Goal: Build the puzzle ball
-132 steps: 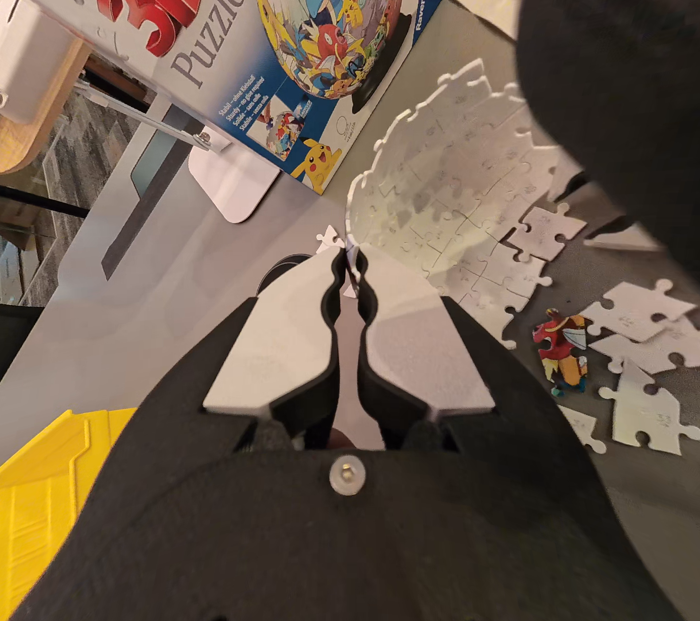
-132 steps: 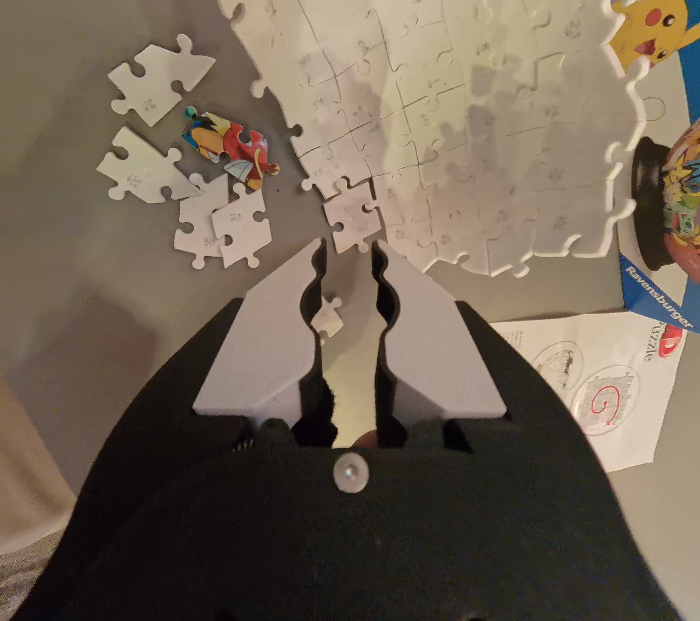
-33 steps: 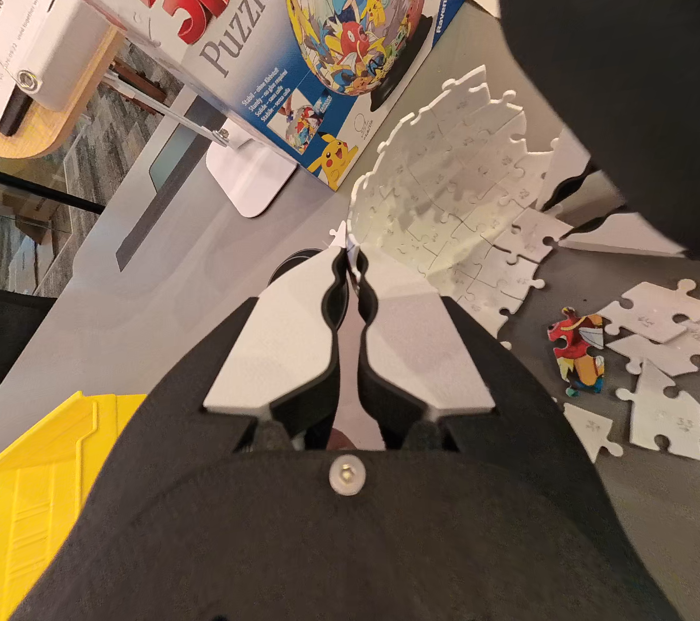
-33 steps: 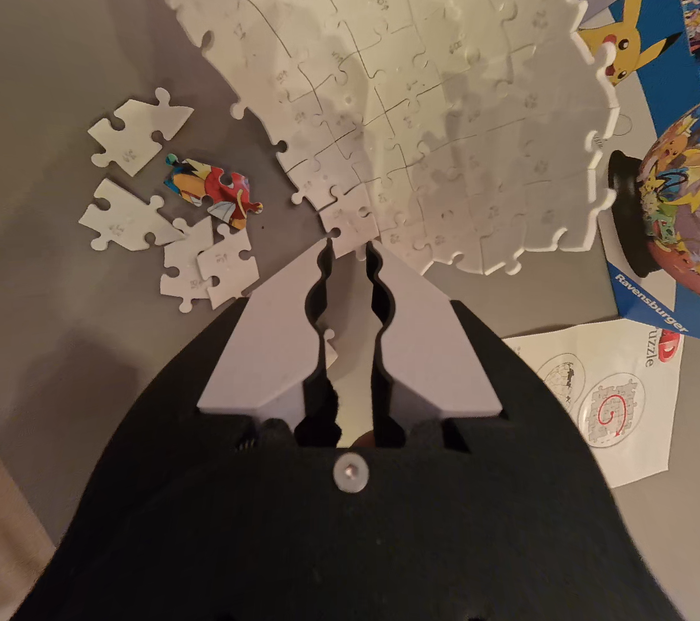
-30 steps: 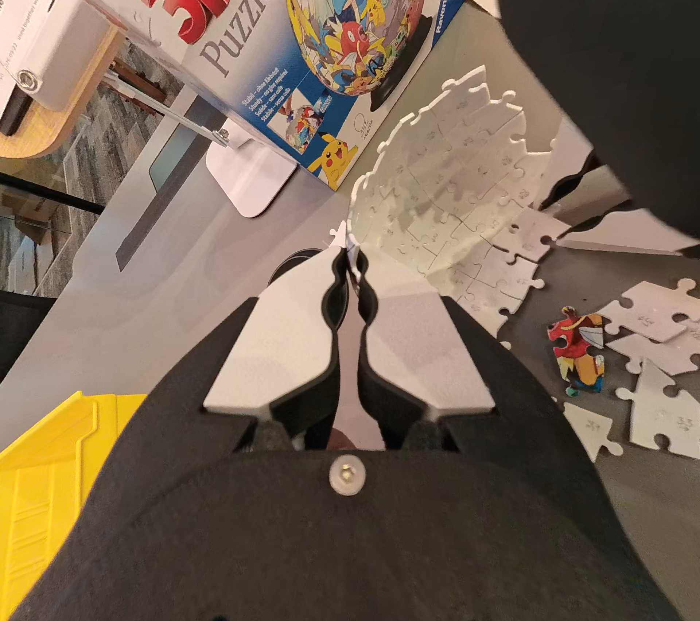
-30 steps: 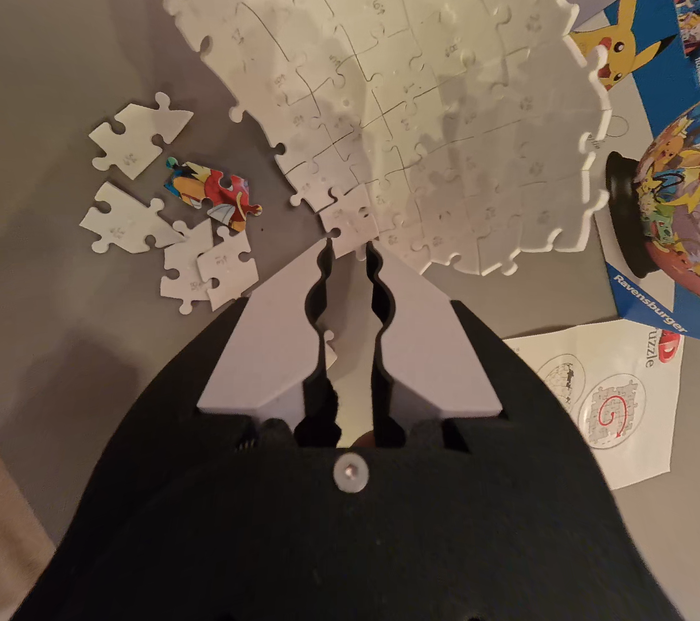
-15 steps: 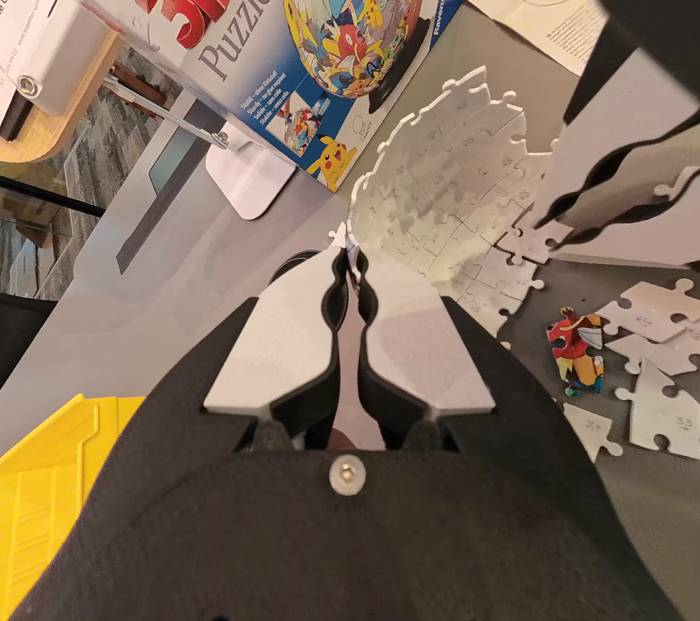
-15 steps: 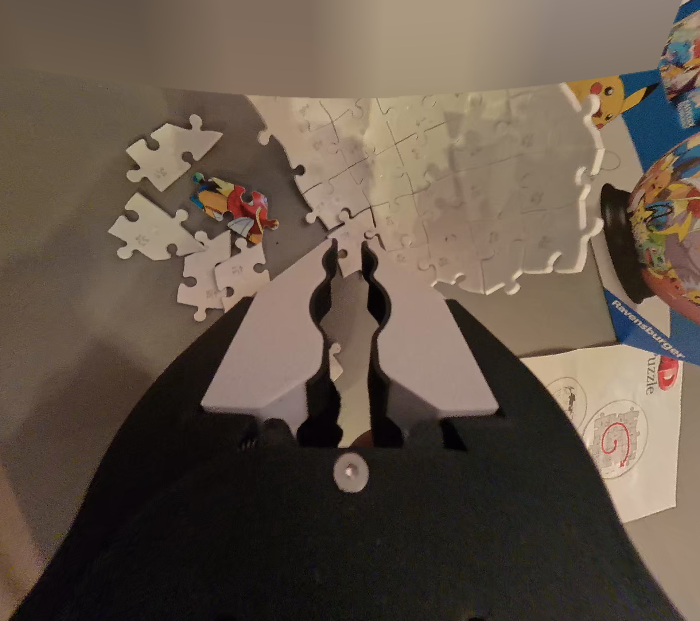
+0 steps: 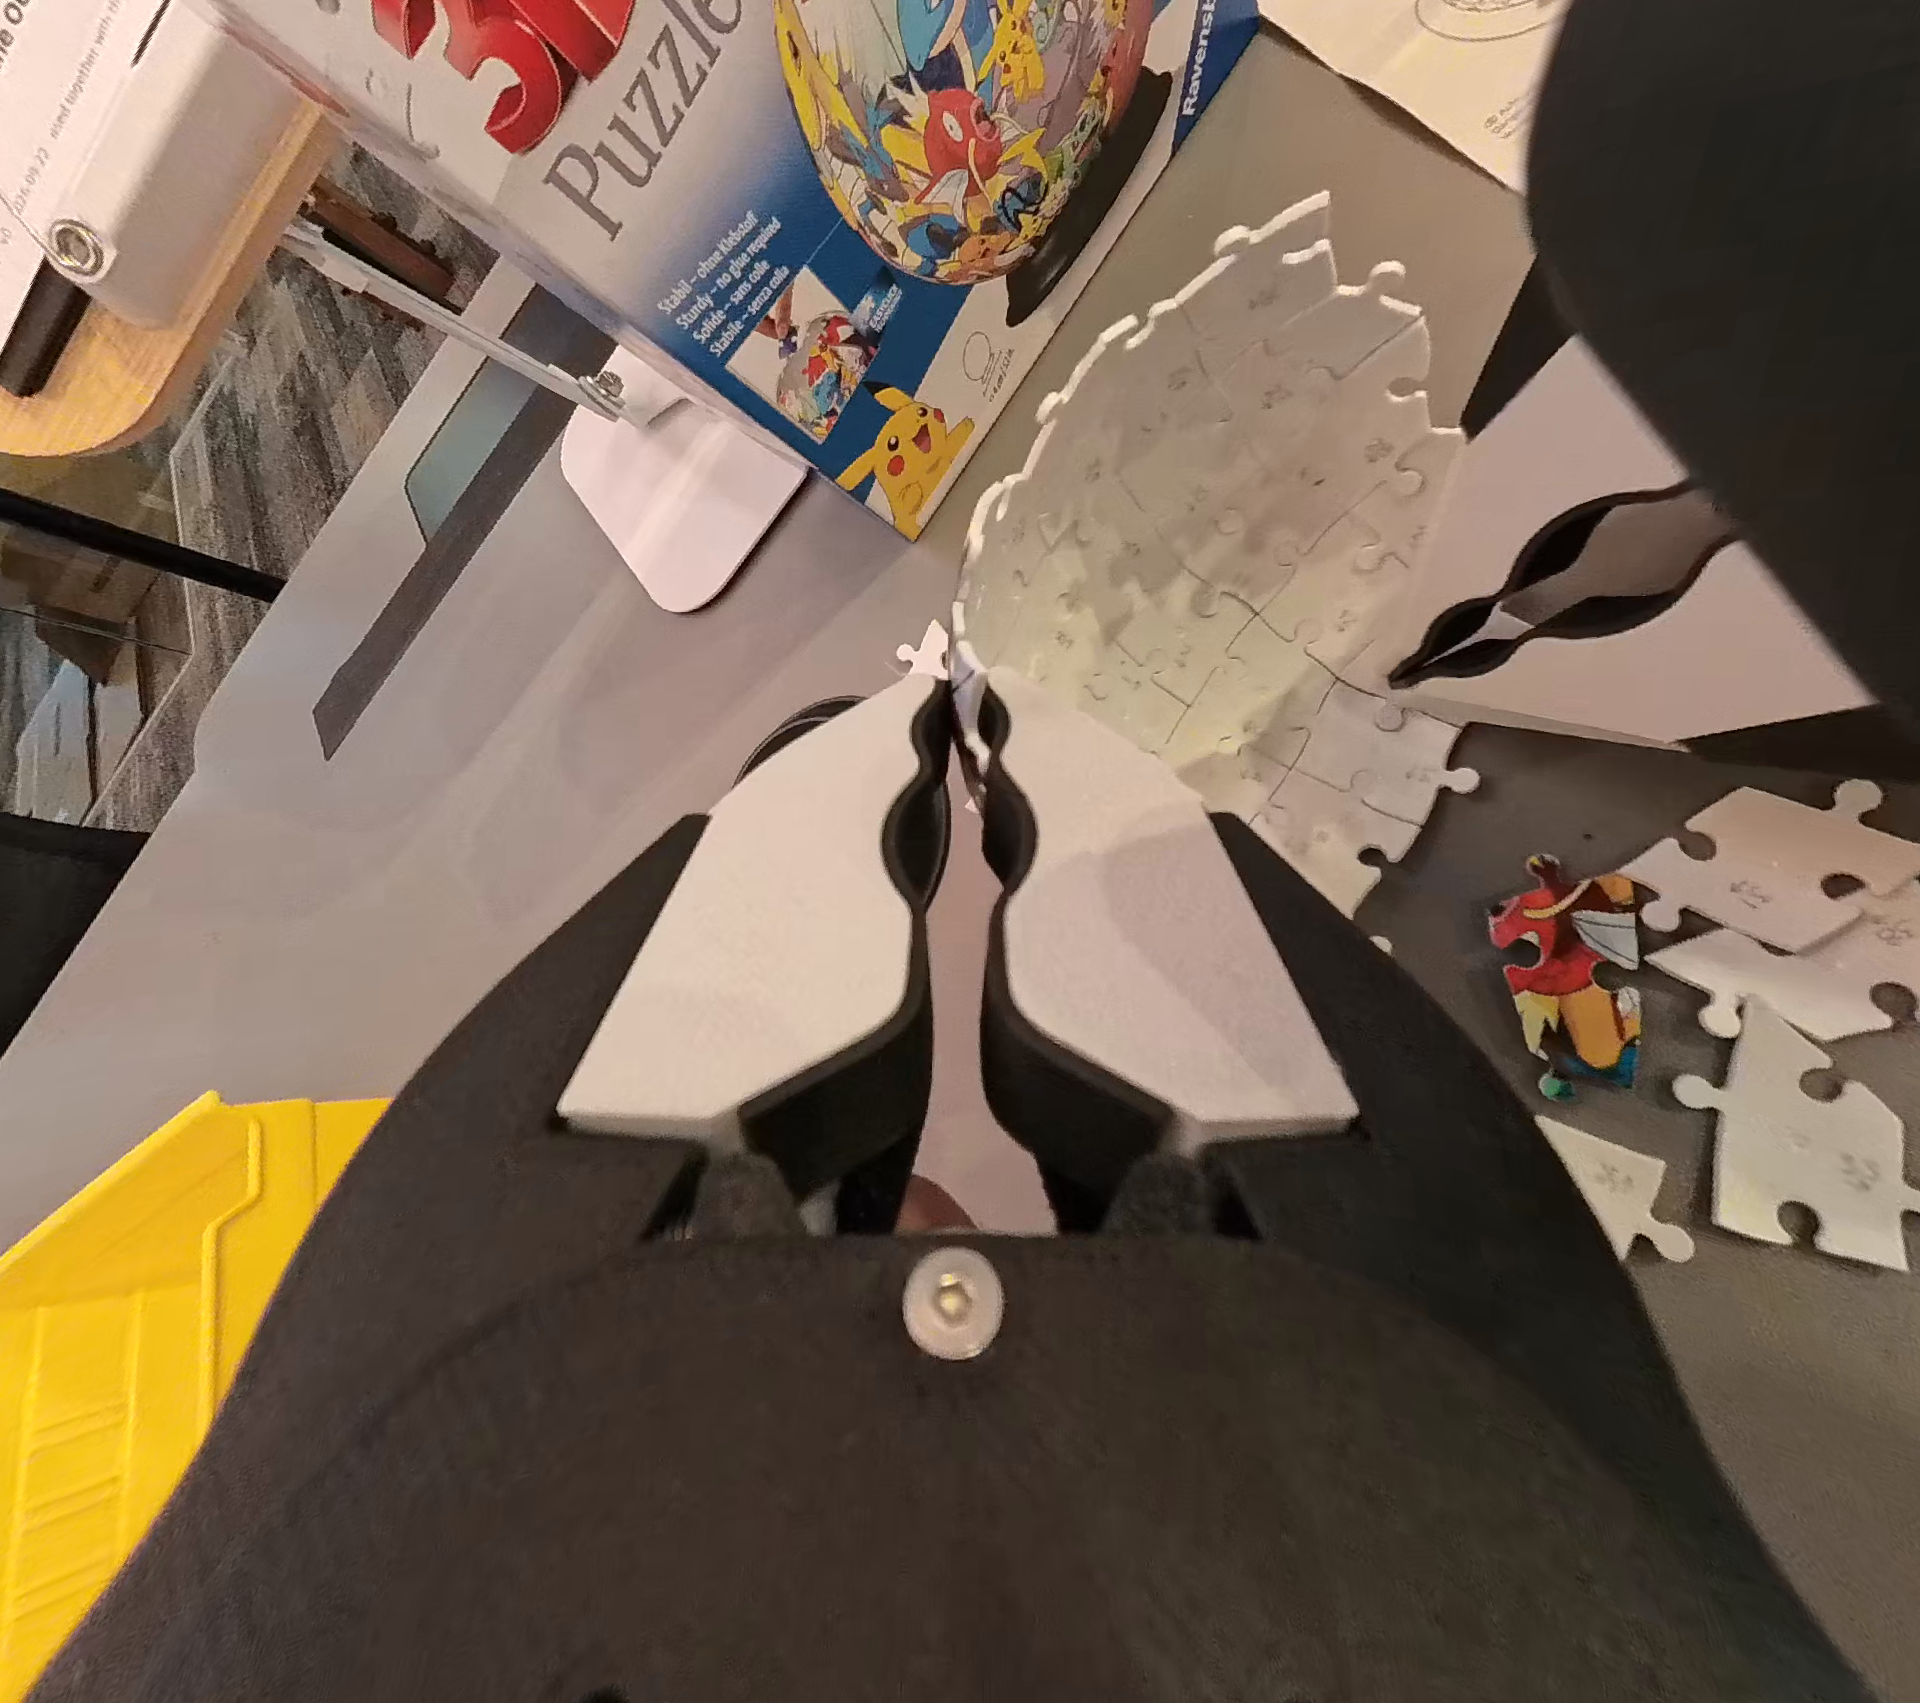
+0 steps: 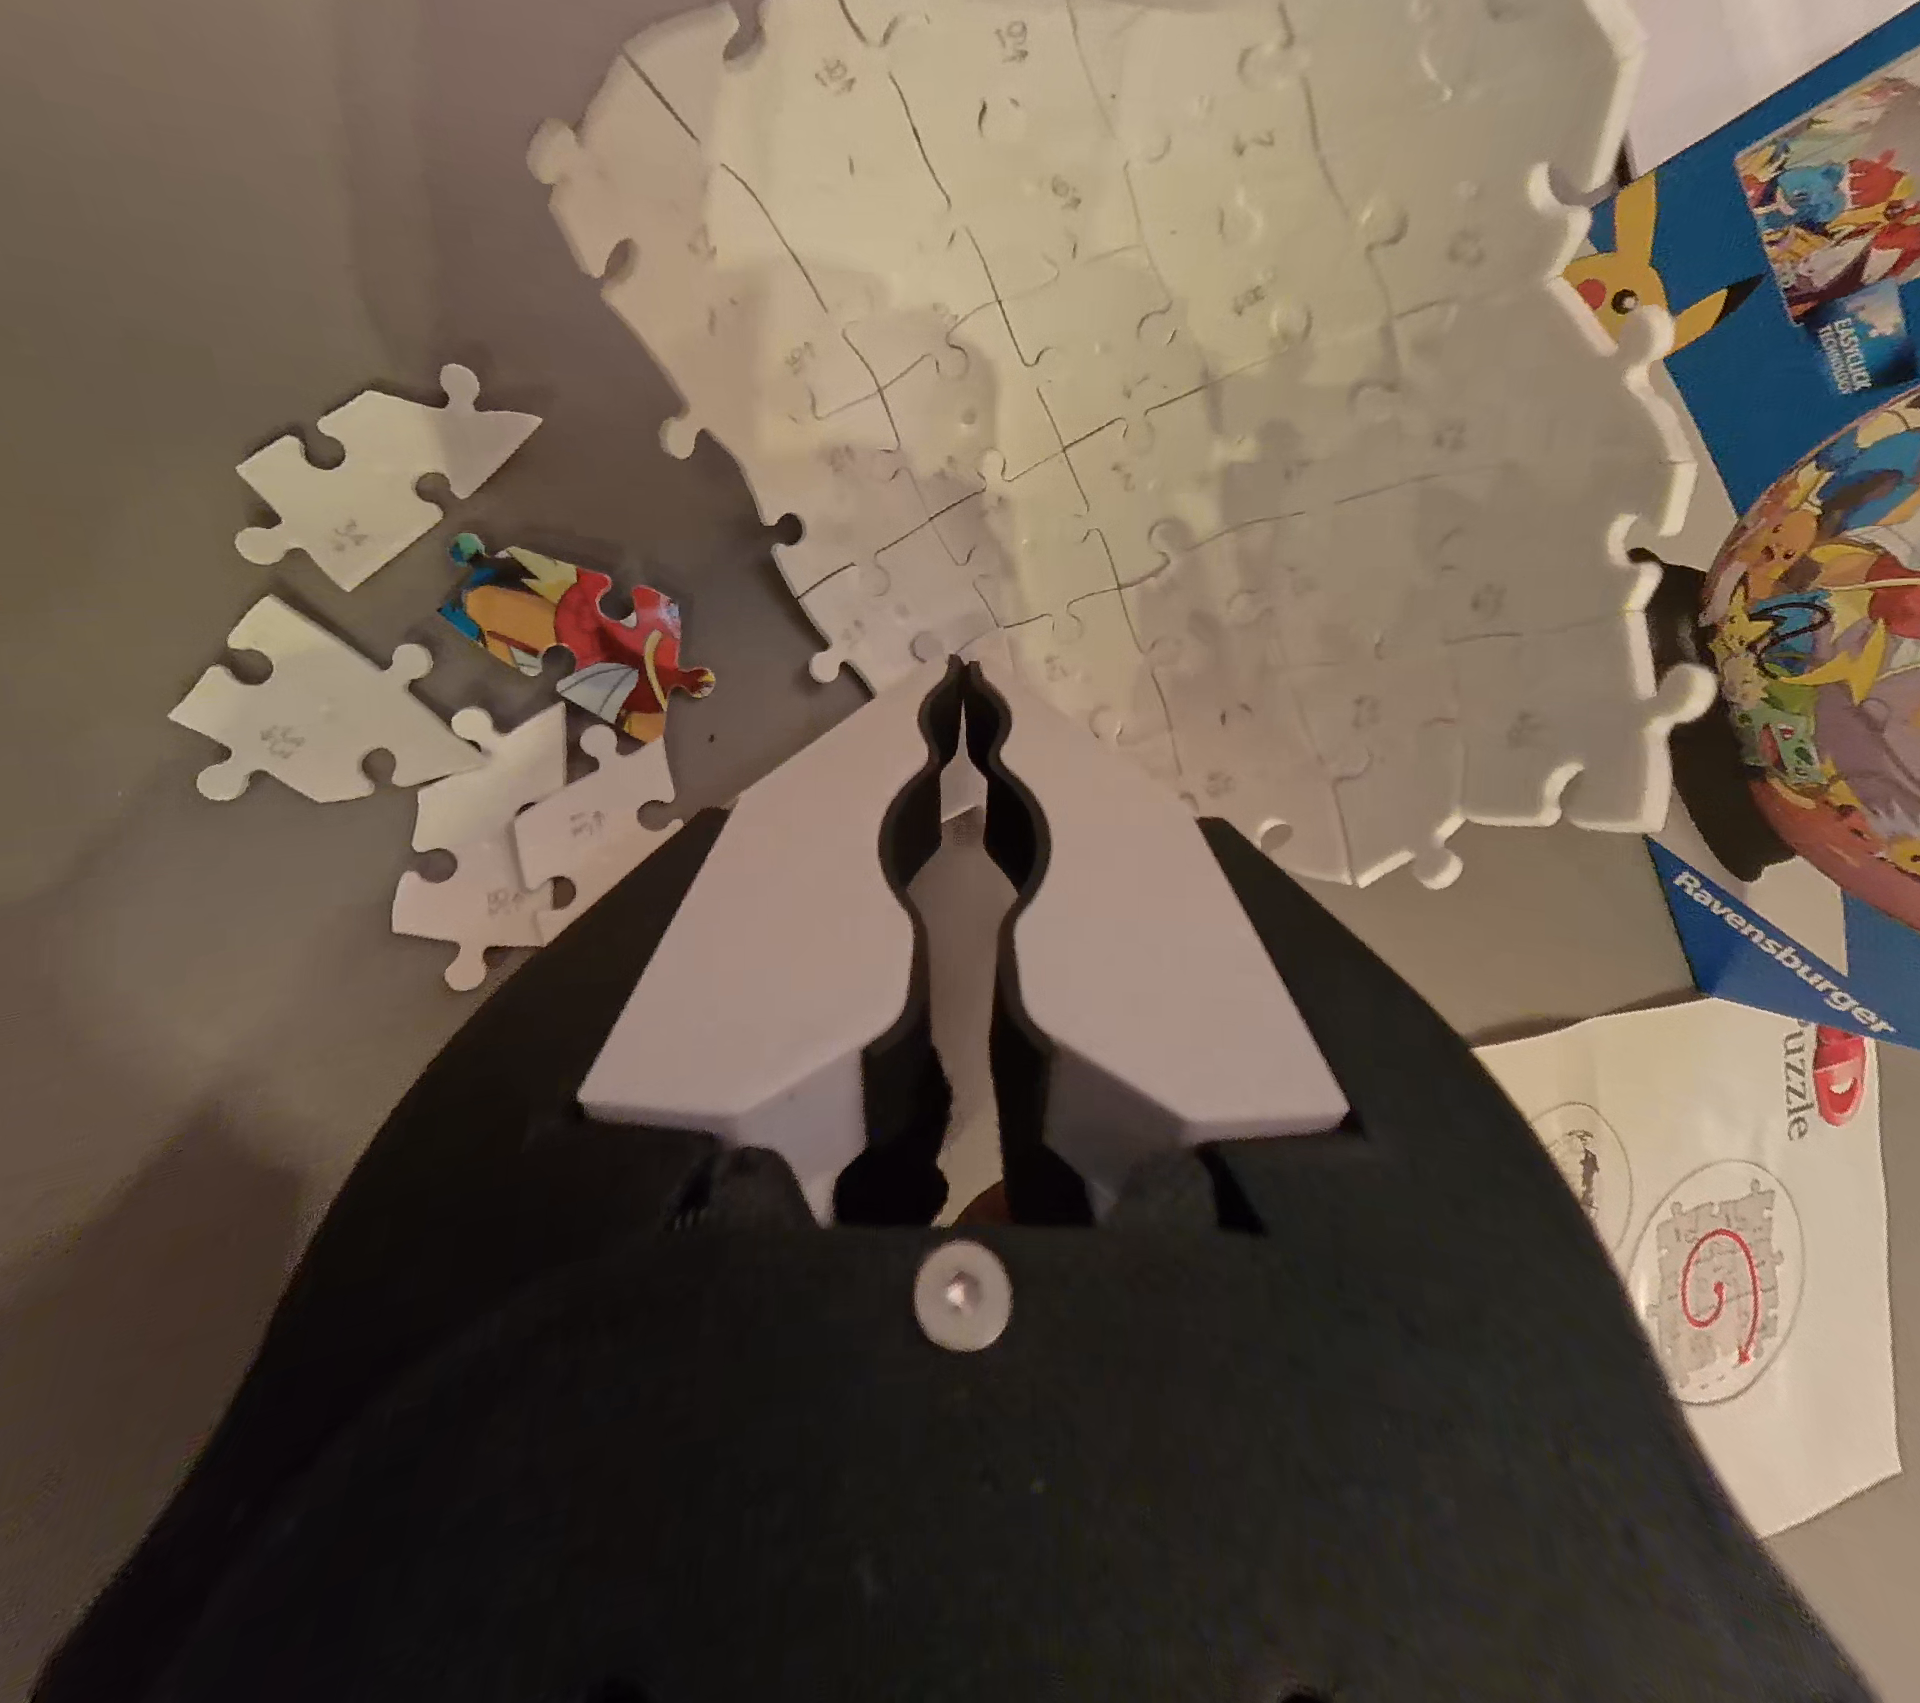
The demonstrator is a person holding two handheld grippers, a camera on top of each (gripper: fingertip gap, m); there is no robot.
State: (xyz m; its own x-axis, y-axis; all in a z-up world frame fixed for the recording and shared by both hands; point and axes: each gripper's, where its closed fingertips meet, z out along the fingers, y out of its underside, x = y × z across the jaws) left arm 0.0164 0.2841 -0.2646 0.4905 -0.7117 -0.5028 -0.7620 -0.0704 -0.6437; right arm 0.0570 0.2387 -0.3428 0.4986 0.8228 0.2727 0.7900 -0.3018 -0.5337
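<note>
Left wrist view: left gripper (image 9: 966,703) is clenched on the rim of the curved puzzle shell (image 9: 1226,531); right gripper (image 10: 964,682), tips pinched together, meets the shell's opposite edge.

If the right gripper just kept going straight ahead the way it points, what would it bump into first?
Most likely the assembled white puzzle shell: the right gripper has its tips shut right at the shell's near edge, apparently already touching it, though depth is hard to judge.

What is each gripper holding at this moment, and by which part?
The left gripper pinches the rim of the curved white puzzle shell. The right gripper is shut at the shell's opposite edge, seemingly pinching it.
</note>
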